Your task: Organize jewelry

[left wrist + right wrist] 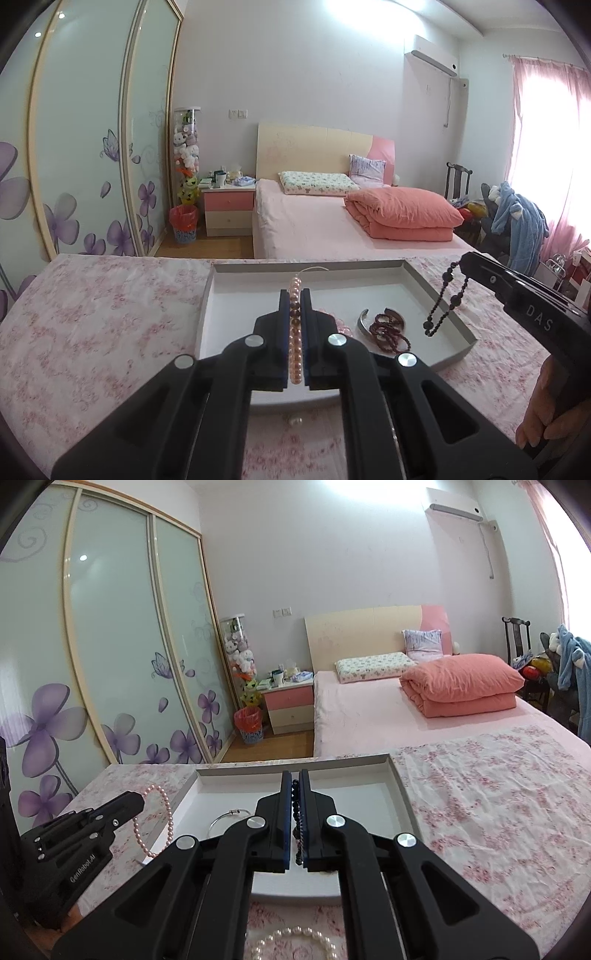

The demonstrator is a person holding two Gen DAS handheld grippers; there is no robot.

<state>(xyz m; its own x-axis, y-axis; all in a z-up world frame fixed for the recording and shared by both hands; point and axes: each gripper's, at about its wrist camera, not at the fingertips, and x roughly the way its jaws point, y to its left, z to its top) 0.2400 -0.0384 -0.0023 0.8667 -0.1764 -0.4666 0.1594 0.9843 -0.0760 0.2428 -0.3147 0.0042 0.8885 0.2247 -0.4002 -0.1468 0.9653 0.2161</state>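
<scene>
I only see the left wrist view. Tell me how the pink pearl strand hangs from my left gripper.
Observer: The pink pearl strand hangs as an open loop from the left gripper, near the tray's left rim.
Operator: Report what my gripper body hides in front of the tray.
Observer: A white pearl necklace lies on the cloth there.
Operator: Check the right grip.
Observer: The right gripper is shut on the dark bead strand, which runs between its fingers.
</scene>
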